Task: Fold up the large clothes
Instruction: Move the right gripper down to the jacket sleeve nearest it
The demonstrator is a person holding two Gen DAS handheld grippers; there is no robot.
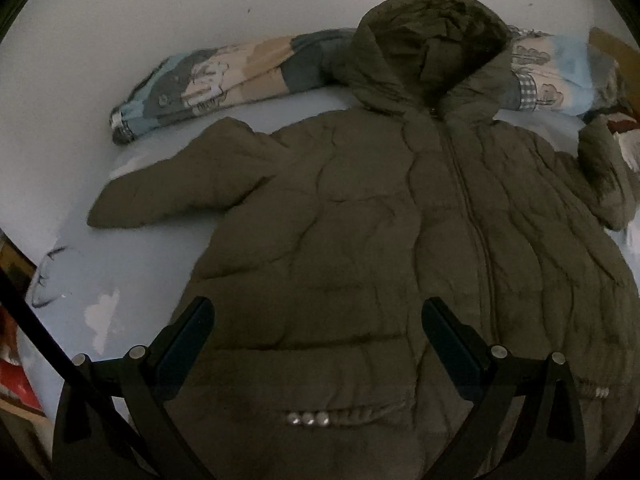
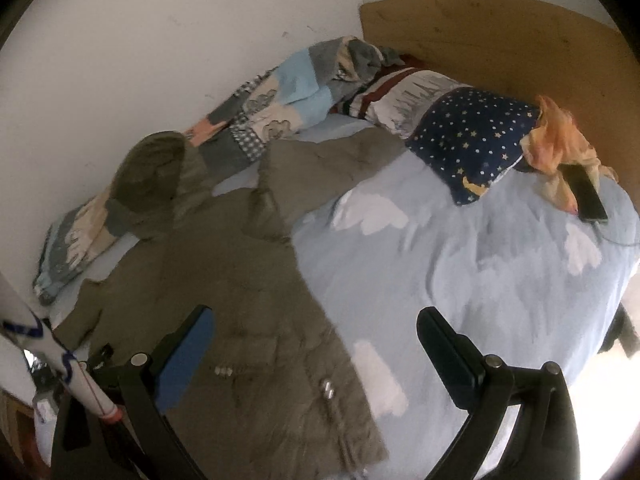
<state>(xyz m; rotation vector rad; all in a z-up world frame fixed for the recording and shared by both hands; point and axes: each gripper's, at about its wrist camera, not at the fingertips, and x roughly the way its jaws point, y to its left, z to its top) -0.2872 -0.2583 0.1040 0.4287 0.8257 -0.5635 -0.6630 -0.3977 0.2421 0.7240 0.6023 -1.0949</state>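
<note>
A padded olive jacket [image 1: 360, 216] lies face up and zipped on the bed [image 2: 460, 264], hood toward the wall. It looks bulky, soft and springy, light for its size, with a smooth shell that may slide; the hem corners or sleeve cuffs seem the surest places to pinch. The left claw [image 1: 318, 320] hangs released over the lower front, the hem just beneath its fingers and the left sleeve [image 1: 160, 196] ahead to its left. The right claw [image 2: 316, 332] is also released, empty, with the jacket's right edge under and ahead of its left finger.
</note>
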